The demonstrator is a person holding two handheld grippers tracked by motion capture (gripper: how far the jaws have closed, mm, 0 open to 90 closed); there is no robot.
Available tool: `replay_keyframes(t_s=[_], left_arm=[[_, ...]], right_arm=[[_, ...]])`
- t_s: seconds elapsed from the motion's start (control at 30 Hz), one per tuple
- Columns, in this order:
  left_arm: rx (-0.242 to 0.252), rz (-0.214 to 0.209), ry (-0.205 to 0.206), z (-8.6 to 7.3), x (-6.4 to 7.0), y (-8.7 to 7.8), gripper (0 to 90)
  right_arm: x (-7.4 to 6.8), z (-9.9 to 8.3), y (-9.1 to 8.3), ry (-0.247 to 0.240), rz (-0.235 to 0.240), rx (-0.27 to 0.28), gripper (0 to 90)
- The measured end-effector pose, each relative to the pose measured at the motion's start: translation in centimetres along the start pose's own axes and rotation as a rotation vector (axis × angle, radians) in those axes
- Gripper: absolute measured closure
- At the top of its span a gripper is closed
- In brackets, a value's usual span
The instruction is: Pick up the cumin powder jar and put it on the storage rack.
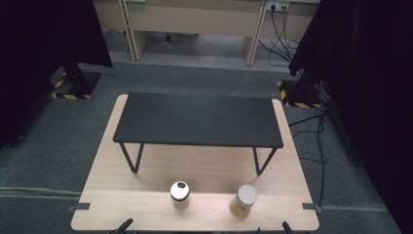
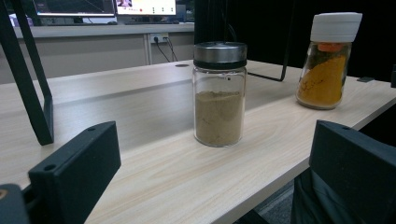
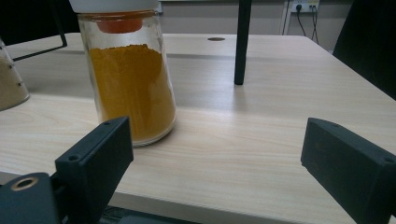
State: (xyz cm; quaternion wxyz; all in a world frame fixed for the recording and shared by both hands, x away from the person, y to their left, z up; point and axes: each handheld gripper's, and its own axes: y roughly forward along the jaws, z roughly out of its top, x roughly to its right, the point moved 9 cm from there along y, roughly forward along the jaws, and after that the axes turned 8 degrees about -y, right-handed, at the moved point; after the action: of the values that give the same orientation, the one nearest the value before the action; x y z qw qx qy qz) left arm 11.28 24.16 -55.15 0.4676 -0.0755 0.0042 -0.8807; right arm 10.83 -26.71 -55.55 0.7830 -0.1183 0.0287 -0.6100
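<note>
Near the table's [image 1: 146, 204] front edge stand two glass spice jars [image 2: 219, 95] [image 3: 130, 79]: rigid, smooth, breakable. Both grippers [image 2: 210, 186] [image 3: 215, 172] gape wide, empty; the mid-body glass offers the safest grasp.

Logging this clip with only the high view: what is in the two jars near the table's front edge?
Observer: The steel-lidded jar holds beige-brown powder, roughly half full.
Operator: And the white-capped one?
Observer: The white-capped jar holds orange-yellow powder.
Operator: Are the grippers open?
Observer: Yes, the left gripper and the right gripper both have jaws spread wide, holding nothing.
</note>
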Motion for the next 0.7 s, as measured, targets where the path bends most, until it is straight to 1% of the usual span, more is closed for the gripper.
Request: replay_keyframes(t_s=[0.2,0.23,0.33,0.4,0.47,0.53,0.7], left_arm=[[0.003,0.006,0.017,0.2,0.0,0.1,1.4],[0.003,0.011,0.029,0.3,0.1,0.1,1.4],[0.008,-0.001,0.065,0.9,0.9,0.6,1.3],[0.008,-0.013,0.077,1.3,1.3,0.8,1.4],[0.007,-0.013,0.099,1.6,1.8,1.2,1.4],[0.002,-0.025,0.091,1.9,1.9,1.5,1.4],[0.01,-0.037,0.077,2.8,2.0,2.2,1.4]], right_arm=[[-0.1,0.1,-0.1,-0.007,-0.001,0.007,9.5],[-0.1,0.1,-0.2,-0.007,-0.005,0.009,9.4],[-0.2,0.2,-0.2,-0.008,-0.006,0.01,9.4],[-0.3,0.3,-0.3,-0.011,-0.005,0.012,9.4],[-0.3,0.4,-0.3,-0.019,-0.005,0.015,9.4],[-0.4,0.5,-0.3,-0.019,-0.002,0.019,9.4],[-0.4,0.6,-0.4,-0.022,-0.005,0.022,9.4]])
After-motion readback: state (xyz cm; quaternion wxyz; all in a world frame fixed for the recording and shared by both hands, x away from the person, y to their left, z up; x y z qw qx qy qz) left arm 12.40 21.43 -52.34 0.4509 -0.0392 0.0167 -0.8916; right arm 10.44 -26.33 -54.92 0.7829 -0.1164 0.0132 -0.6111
